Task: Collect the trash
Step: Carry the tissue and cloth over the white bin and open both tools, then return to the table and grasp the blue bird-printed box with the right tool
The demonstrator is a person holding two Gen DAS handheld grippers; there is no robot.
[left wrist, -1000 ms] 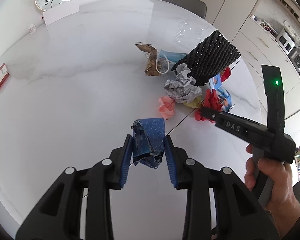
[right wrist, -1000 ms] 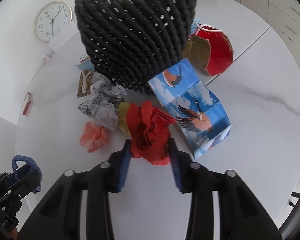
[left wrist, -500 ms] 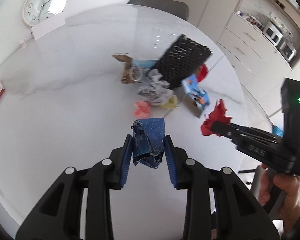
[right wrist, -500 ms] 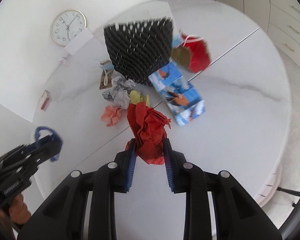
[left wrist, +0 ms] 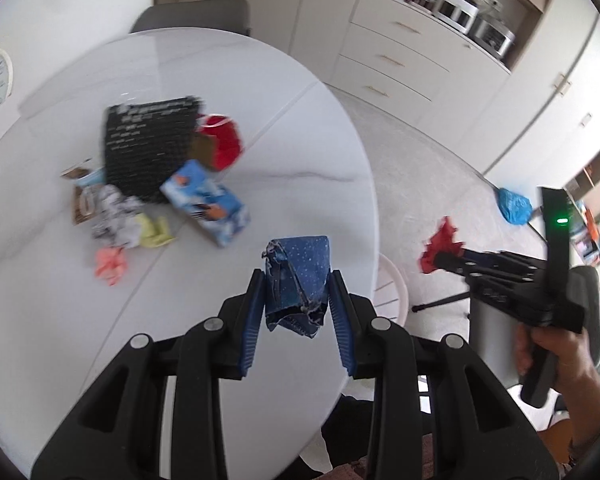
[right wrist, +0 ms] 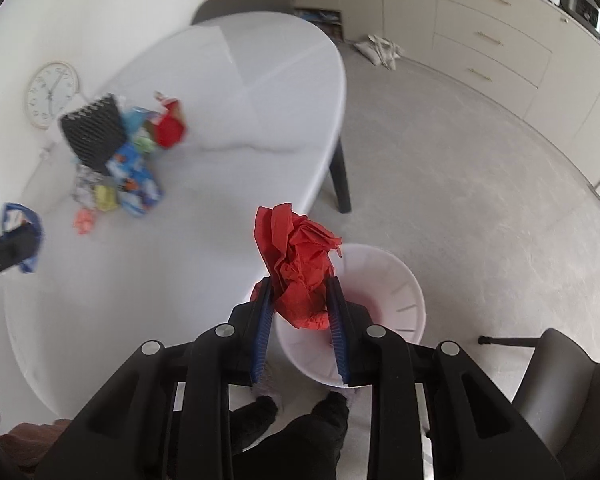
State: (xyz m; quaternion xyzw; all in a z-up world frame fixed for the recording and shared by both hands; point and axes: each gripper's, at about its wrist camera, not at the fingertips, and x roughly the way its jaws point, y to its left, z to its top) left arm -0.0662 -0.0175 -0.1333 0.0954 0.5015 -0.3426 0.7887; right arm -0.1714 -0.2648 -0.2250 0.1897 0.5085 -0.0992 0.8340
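Right wrist view: crumpled red paper [right wrist: 300, 268], gripped by the right claw [right wrist: 300, 312], has been carried from the counter [right wrist: 180, 200] to above the white bin [right wrist: 388, 280], while blue trash [left wrist: 298, 280] stays clamped in the left claw [left wrist: 298, 304].

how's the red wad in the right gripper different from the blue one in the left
The red paper wad is plain, loosely crumpled and billows well above the right gripper; the blue wad is speckled, flatter and folded, in the left gripper. The red one hangs over the white bin, the blue one over the table. Both are clamped between blue pads.
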